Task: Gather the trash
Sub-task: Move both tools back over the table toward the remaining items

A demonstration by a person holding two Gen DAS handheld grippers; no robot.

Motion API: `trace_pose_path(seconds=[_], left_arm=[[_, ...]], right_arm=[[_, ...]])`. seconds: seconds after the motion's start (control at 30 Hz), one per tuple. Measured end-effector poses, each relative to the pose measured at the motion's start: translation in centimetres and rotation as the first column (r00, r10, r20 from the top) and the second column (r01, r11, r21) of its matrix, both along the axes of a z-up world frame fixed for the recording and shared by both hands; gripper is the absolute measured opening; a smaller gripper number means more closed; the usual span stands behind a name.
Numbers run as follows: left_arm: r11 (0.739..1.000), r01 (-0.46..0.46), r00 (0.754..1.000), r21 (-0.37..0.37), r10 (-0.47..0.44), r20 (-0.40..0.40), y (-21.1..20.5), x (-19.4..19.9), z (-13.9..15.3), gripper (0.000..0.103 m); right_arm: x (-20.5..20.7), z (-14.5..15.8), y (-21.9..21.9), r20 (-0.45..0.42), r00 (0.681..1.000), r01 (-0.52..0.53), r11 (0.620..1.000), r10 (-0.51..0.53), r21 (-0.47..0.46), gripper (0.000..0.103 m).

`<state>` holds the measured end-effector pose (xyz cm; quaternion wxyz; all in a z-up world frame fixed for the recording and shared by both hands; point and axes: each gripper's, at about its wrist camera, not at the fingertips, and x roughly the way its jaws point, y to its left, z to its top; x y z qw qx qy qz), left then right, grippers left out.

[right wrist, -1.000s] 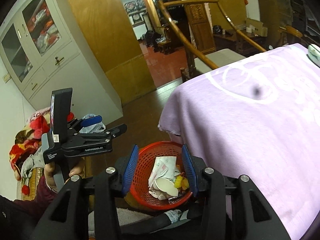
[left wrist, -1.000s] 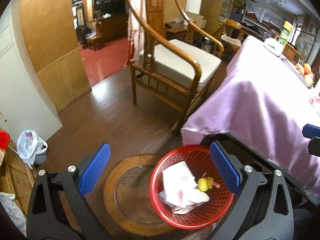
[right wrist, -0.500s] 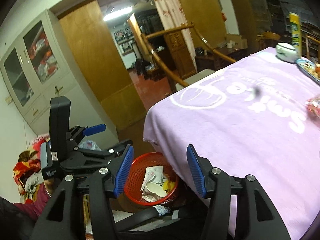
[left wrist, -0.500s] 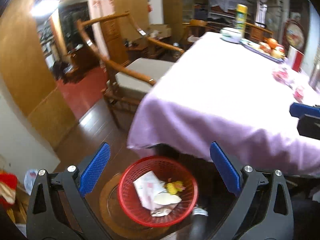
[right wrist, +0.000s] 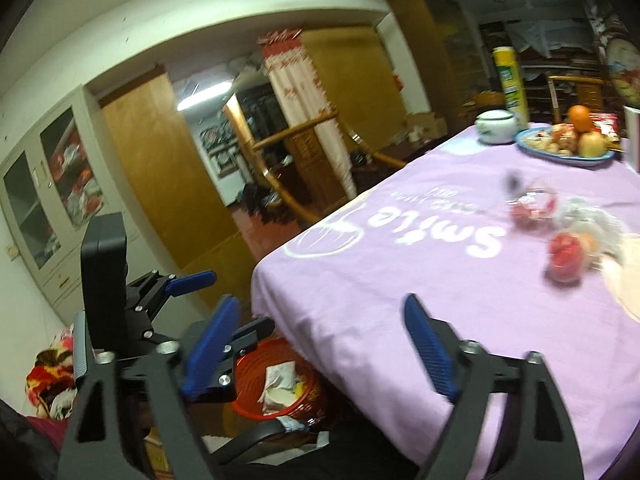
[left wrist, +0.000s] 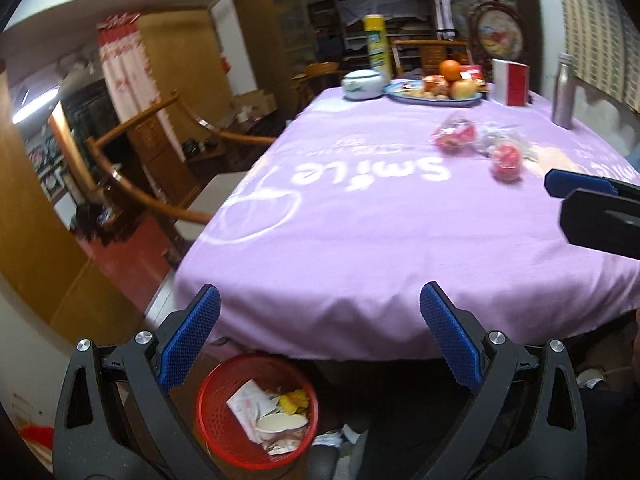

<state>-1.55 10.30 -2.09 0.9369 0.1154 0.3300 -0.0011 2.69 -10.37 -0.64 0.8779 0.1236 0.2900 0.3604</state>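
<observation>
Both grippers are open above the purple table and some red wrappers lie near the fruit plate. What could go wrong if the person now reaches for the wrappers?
1. The red wrappers look crinkled and light; the open right gripper may push them away instead of pinching them.
2. The metal bottle and fruit plate stand close, so a wide reach might knock them.
3. The red basket sits partly under the table edge, so a dropped piece could miss it.

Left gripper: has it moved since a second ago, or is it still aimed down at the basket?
Yes. The left gripper has swung up: the red basket has dropped to the frame's bottom edge, and the purple tablecloth now fills the view.
</observation>
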Motion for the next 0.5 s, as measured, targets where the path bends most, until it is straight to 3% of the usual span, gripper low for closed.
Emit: trace_pose_path(seconds=[0.1,0.27,0.4,0.5], left_arm=[[0.999,0.047,0.999,0.016,-0.047,-0.005,-2.6,0.6,-0.3,0.096],[0.995,0.096,0.995,-0.020,-0.096,-0.026,-5.6,2.8,-0.8,0.096],[0.988,0.115,0.988,-0.105,-0.125,-0.093,-6.9,6.4,-2.0,0.096],[0.984,0.122,0.979,-0.127,-0.141,-0.150,-7.8,9.0,-3.3,0.096]], right_arm=[[0.0,-0.4,-2.5,0.004,0.998,0.055,0.998,-0.055,0.002,0.097],[1.6,-1.8,-5.8,0.010,0.975,0.221,0.966,-0.222,-0.131,0.097],[3.7,-3.7,-9.7,-0.026,0.935,0.345,0.925,-0.353,-0.161,0.097],[5.7,-5.4,-13.0,-0.081,0.895,0.418,0.889,-0.438,-0.188,0.098]])
